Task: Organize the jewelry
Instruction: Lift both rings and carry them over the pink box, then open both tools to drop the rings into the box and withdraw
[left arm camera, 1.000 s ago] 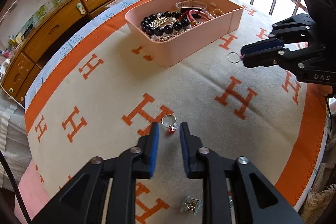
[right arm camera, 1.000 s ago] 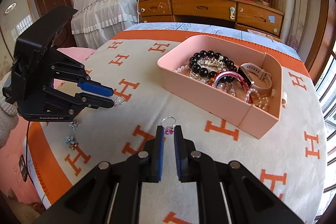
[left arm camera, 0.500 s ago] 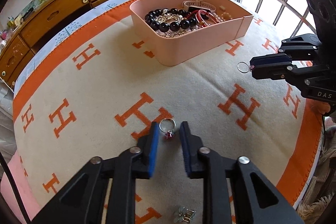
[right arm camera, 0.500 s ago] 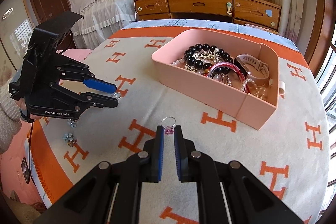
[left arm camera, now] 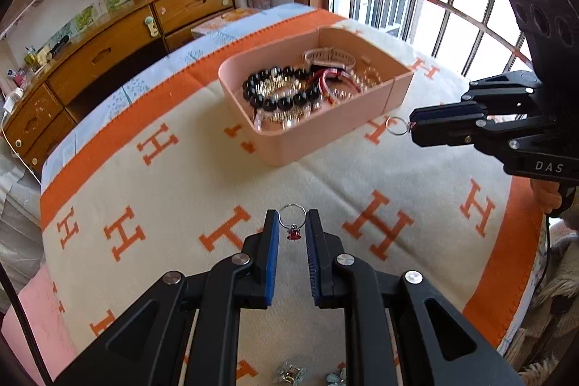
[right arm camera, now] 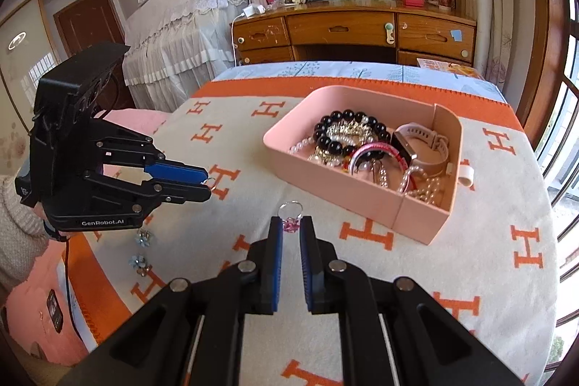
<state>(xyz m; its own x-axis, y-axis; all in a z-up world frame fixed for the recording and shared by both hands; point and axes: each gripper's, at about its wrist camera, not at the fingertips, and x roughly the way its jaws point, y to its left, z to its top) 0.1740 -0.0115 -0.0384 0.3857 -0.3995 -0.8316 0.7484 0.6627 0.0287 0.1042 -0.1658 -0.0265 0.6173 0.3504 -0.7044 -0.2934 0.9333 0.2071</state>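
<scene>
**Two rings up, one in each gripper**

Left wrist view: my left gripper [left arm camera: 292, 232] is clamped on a red ring [left arm camera: 293, 223], a thin silver hoop with a small red stone hanging at the bottom. The hoop sits between the blue pads [left arm camera: 273, 241], right at their tips, and it is off the blanket [left arm camera: 181, 190], a cream cloth with orange H marks and an orange border. Over on the right, my right gripper [left arm camera: 410, 127] comes in from the side, closed on a second ring, the pink ring [left arm camera: 397, 126]; from here only its plain silver hoop pokes out past the tips. Just beyond it is the pink tray [left arm camera: 325, 129], already loaded: black beads [left arm camera: 278, 102], a pale watch [left arm camera: 331, 56], red bangles and pearly strands in a tangle. Down at the bottom edge, two small flower pieces [left arm camera: 289, 375] lie on the blanket.

Right wrist view: my right gripper [right arm camera: 290, 225] is pinching the pink ring [right arm camera: 291, 216], silver hoop above, pink stone tucked between the pad tips, held above the blanket [right arm camera: 362, 270]. At left, my left gripper [right arm camera: 208, 183] is held in a knit-sleeved hand, with the red ring [right arm camera: 210, 182] just a glint at its tips. The tray [right arm camera: 416, 208] sits ahead and to the right, beads [right arm camera: 347, 125] and watch [right arm camera: 419, 140] inside. The flower pieces [right arm camera: 143, 248] lie below the left gripper, near the blanket's orange border.
</scene>
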